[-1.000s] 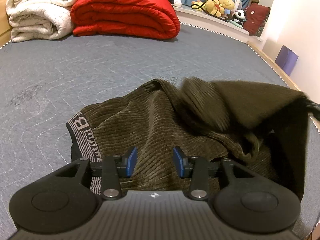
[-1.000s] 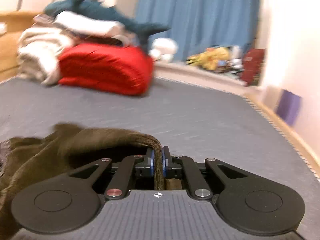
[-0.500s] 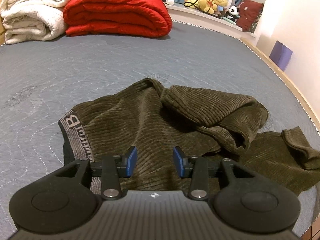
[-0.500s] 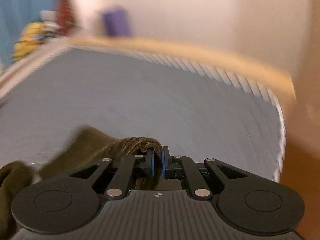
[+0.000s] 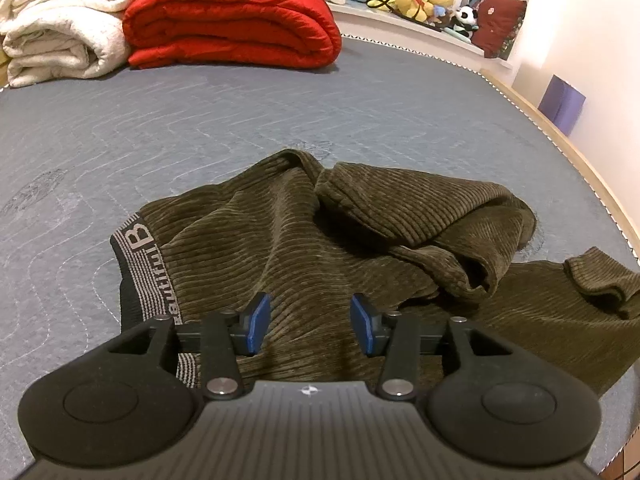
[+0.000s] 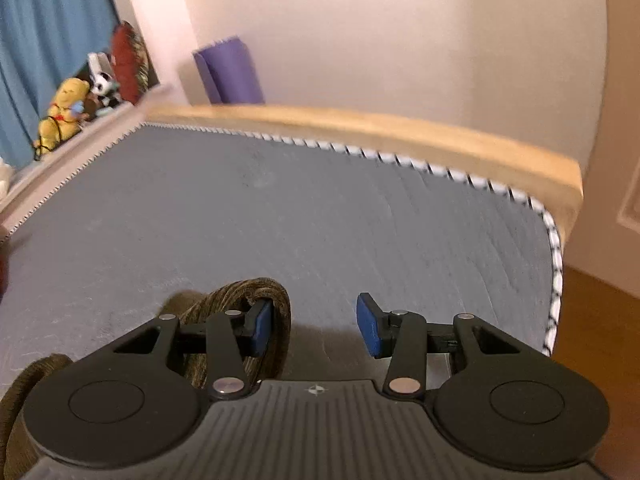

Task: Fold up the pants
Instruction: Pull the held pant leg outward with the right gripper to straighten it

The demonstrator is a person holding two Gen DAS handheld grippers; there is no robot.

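Observation:
Olive corduroy pants [image 5: 320, 248] lie crumpled on the grey mattress [image 5: 160, 128], with a grey lettered waistband [image 5: 140, 256] at the left and one leg folded over the middle. My left gripper [image 5: 310, 324] is open, just above the fabric near the waistband. My right gripper [image 6: 316, 326] is open over the mattress near its corner. A pant leg cuff [image 6: 276, 312] is draped around its left finger [image 6: 260, 326], no longer pinched.
A red quilt [image 5: 232, 20] and white blankets [image 5: 60, 24] are stacked at the far end. Plush toys [image 5: 424, 0] sit on a ledge. The wooden bed frame [image 6: 400, 128] and mattress corner [image 6: 552, 240] lie just ahead of my right gripper; a purple box [image 6: 230, 72] stands by the wall.
My right gripper carried the pant leg to the right, laid it down, then opened and let it go. The left gripper stayed open and barely moved.

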